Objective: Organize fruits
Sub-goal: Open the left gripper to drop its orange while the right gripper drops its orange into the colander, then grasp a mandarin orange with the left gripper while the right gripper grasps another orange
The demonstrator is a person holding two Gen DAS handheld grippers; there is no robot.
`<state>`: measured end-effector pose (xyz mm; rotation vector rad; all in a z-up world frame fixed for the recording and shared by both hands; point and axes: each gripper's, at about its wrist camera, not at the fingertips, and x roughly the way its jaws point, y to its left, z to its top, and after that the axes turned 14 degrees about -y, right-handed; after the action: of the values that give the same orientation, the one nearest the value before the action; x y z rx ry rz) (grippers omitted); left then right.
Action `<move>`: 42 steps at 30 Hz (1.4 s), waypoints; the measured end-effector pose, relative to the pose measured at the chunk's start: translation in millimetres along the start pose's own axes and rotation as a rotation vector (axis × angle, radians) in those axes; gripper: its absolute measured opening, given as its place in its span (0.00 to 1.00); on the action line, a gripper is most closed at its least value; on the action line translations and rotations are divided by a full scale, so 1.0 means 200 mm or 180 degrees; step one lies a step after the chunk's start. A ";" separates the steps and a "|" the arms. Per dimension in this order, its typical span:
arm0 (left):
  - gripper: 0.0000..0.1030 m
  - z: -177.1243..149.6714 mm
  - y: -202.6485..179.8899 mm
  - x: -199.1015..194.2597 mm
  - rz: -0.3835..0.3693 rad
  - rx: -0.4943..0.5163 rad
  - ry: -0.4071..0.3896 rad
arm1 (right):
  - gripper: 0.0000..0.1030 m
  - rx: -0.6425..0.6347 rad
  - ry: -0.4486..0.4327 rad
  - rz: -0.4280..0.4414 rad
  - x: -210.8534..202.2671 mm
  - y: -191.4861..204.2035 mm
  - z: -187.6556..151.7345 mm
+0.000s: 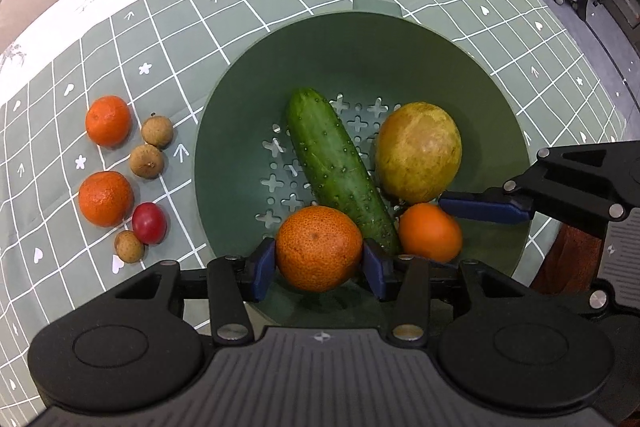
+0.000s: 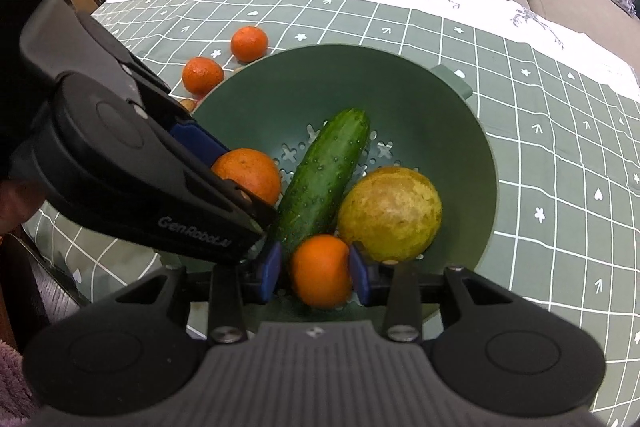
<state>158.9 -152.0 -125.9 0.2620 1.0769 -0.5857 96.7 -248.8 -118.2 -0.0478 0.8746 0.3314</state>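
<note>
Both tongs work the near side of the green colander (image 1: 240, 107): the left gripper (image 1: 319, 264) pinches a large tangerine (image 1: 319, 248), the right gripper (image 2: 319, 271) a smaller tangerine (image 2: 320, 269), with the cucumber (image 1: 340, 171) angling away between them.

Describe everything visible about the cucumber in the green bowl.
The cucumber is short, thick and dark green, its skin dotted with small pale bumps and both ends rounded. It lies whole, slanted across the perforated floor of the green colander bowl, covering some of the cross-shaped holes. The yellow-green round fruit sits beside it. Its near end runs between the two oranges, the one in the left gripper and the one in the right gripper; contact there is likely but not certain.
</note>
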 end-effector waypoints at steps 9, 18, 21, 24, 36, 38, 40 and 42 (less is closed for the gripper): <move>0.55 -0.01 0.01 -0.08 -0.0026 -0.0054 -0.0111 | 0.47 -0.0088 -0.0041 -0.0043 -0.05 0.04 0.03; 0.59 -0.01 0.07 -0.28 -0.0065 -0.0181 -0.0427 | 0.58 -0.0206 -0.0148 -0.0082 -0.11 0.10 0.11; 0.59 -0.02 0.09 -0.35 0.0029 -0.0173 -0.0559 | 0.63 -0.0232 -0.0198 -0.0089 -0.13 0.13 0.14; 0.59 -0.03 0.13 -0.41 0.0117 -0.0185 -0.0662 | 0.64 -0.0221 -0.0252 -0.0081 -0.15 0.16 0.16; 0.59 -0.14 0.41 -0.58 0.0562 -0.0609 -0.0947 | 0.69 0.0091 -0.0374 0.0035 -0.11 0.27 0.29; 0.59 -0.17 0.46 -0.59 0.0595 -0.0720 -0.0971 | 0.69 0.0101 -0.0401 0.0052 -0.09 0.29 0.32; 0.59 -0.19 0.51 -0.59 0.0639 -0.0810 -0.1002 | 0.69 0.0085 -0.0438 0.0073 -0.08 0.31 0.34; 0.59 -0.22 0.56 -0.60 0.0667 -0.0897 -0.1025 | 0.68 0.0045 -0.0468 0.0099 -0.06 0.33 0.36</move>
<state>148.7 0.2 -48.7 0.0302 0.7954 -0.2709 123.0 -175.8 -56.1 0.0034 0.7325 0.3535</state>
